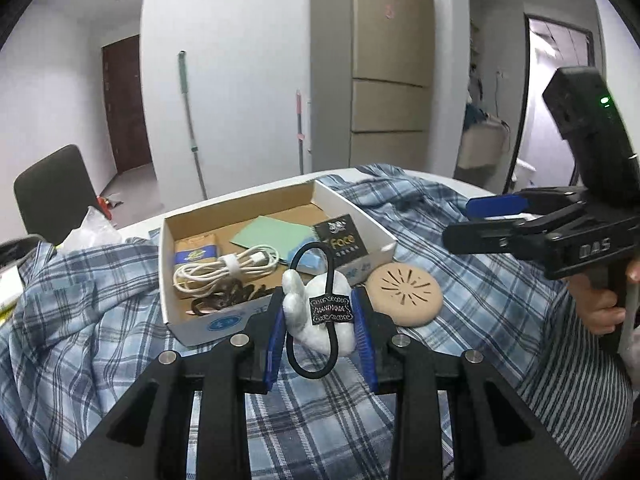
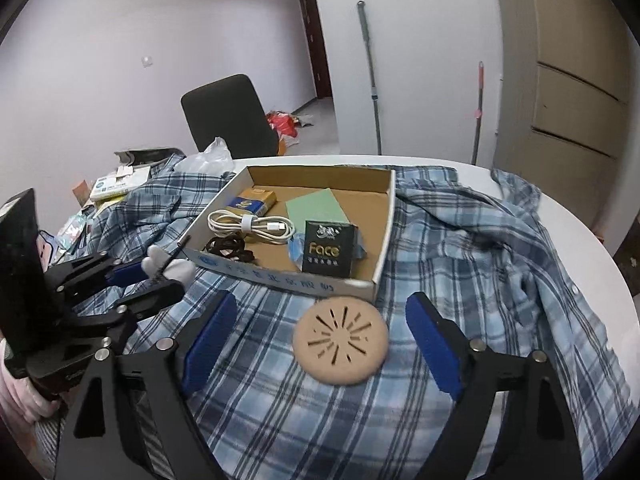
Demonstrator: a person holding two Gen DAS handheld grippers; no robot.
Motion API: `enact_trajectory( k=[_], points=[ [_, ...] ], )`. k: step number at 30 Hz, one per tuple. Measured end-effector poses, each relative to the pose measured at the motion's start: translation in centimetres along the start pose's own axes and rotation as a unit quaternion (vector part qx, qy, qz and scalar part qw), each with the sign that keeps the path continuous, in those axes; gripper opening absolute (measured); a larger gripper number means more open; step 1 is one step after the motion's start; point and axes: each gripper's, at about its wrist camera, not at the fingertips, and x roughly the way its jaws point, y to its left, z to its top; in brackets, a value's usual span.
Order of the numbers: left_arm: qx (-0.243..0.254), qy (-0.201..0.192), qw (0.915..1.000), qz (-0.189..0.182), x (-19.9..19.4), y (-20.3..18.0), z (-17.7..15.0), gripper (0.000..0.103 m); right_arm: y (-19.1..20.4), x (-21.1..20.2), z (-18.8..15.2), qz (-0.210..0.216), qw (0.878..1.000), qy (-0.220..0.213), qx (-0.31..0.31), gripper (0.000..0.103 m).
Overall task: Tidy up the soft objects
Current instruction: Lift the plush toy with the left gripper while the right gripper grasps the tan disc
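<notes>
Left hand-held gripper clamped on a white plush hair tie, blue pads pressing its sides; black elastic loop sticks out above and below, "HANDMADE" tag facing the camera. Held raised above the plaid shirt, just in front of the near wall of the cardboard box. Likely mid-carry toward the box, which appears to be the collecting place.

Box already holds a coiled white cable, a dark hair tie, a black "Face" packet, a green sheet and a yellow-blue pack. Free floor shows toward its far right corner.

Right hand-held gripper spread wide, nothing between the pads, straddling a round tan pad that lies flat on the shirt, close to the box's front wall. Probably lined up as the next pick; whether the pads touch the cloth, cannot tell.

Shirt is spread rumpled over the white bench, box sitting on top of it. Grip on plush is squeezing soft filling, so slip seems unlikely; the dangling loop could snag the box rim on the way in.
</notes>
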Motion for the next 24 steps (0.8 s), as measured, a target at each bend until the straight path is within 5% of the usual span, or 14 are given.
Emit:
enact_trajectory(
  k=[6, 12, 24],
  points=[
    [-0.007, -0.005, 1.0, 0.004, -0.4, 0.8, -0.1, 0.034, 1.1, 2.3, 1.1, -0.004, 1.0, 0.004, -0.026, 0.09],
    [-0.024, -0.003, 0.9996, 0.011, -0.3, 1.5, -0.2, 0.034, 1.9, 5.1, -0.9, -0.055, 0.994, 0.012, -0.093, 0.09],
    [-0.035, -0.015, 0.9981, 0.048, -0.8, 2.6, -0.3, 0.034, 0.1, 9.0, -2.1, -0.032, 0.994, 0.084, -0.06, 0.085]
  ],
)
